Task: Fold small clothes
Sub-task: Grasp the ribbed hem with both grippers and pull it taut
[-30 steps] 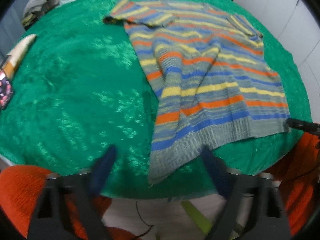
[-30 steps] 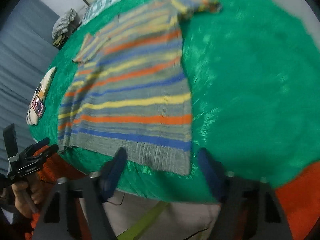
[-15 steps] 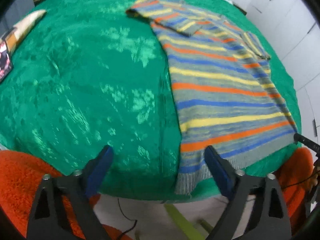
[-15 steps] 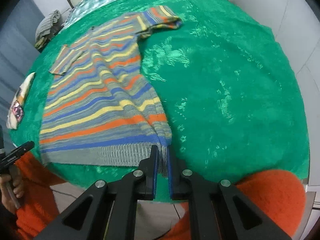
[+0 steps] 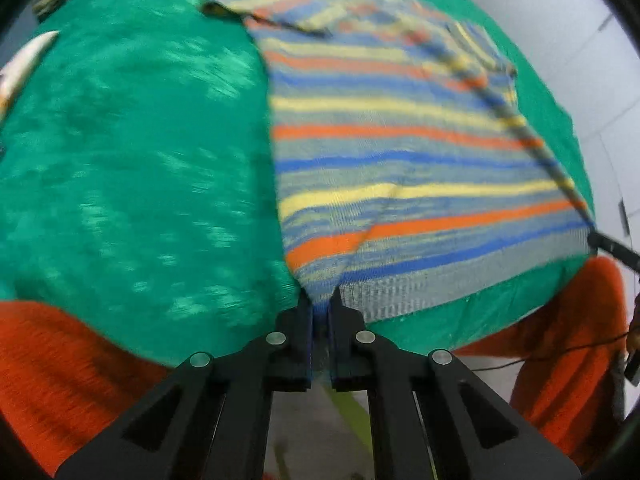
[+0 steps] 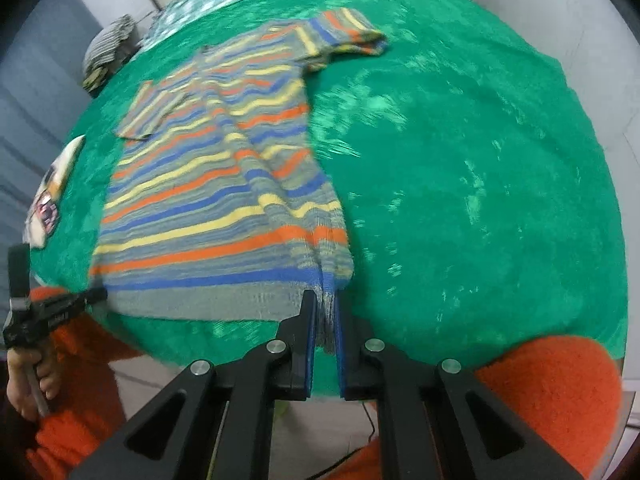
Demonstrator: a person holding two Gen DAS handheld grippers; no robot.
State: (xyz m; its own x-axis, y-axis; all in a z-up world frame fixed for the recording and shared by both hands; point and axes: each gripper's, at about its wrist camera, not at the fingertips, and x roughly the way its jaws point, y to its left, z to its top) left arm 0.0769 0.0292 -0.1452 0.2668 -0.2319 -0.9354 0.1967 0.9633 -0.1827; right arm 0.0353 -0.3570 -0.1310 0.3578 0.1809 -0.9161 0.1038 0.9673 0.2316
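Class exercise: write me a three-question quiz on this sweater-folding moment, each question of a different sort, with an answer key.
1. True or false: the left gripper is shut on the hem of the striped sweater.
2. Which part does the right gripper pinch? A) a sleeve B) the collar C) a hem corner
3. Fill in: the sweater lies on a ____ cloth.

Key: 1 true; 2 C; 3 green.

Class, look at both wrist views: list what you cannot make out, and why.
- Left wrist view: motion blur smears the striped sweater; the hem corner vanishes inside the left gripper.
- Right wrist view: the grey bundle on the table's far edge is too small.
- The right gripper hides its pinched hem.
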